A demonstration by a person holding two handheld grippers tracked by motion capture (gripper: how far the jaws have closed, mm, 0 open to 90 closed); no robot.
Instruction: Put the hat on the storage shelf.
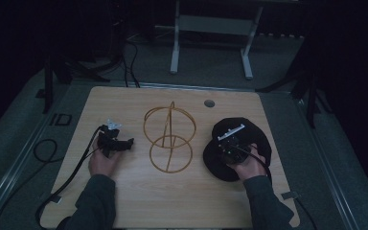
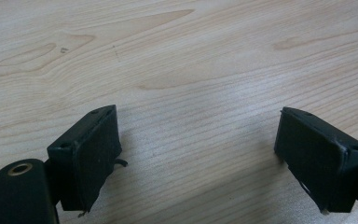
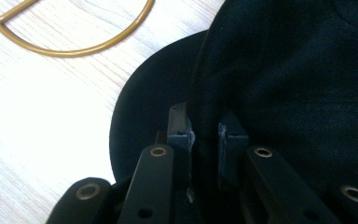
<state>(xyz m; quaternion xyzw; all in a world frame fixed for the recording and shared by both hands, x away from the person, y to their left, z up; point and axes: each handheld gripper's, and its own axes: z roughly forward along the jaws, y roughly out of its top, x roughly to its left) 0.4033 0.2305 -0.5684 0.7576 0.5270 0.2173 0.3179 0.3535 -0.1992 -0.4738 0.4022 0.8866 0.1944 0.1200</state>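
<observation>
**Black hat pinched at its edge, wire stand waiting beside it**

Black hat [image 1: 242, 143] lies on the right half of the wooden counter [image 1: 139, 201], just beside the gold wire stand [image 1: 169, 139], which sits at the middle of the counter. The right hand-held gripper [image 1: 231, 146] rests over the hat; in the right gripper view its jaws are drawn almost together, with a fold of the dark fabric [image 3: 205, 121] clamped between the pads. The step in hand looks like lifting the hat by that fold, probably toward the stand.

To do it well, the grip should stay firm on the fabric and the lift should go straight up until the brim clears the counter, since soft cloth can slide out of a thin pinch. Dragging it sideways risks knocking the light wire stand, whose lower ring [image 3: 74, 32] lies close to the hat's rim. A slow lift would show early whether the fold is slipping.

The left hand-held gripper [image 1: 116, 143] sits near the stand's left side, jaws spread wide and empty over bare wood [image 2: 191, 70]; it could steady the stand if needed.

As for containers, the stand is an open wire frame of two rings and an upright loop, and nothing hangs on it or lies inside it.
</observation>
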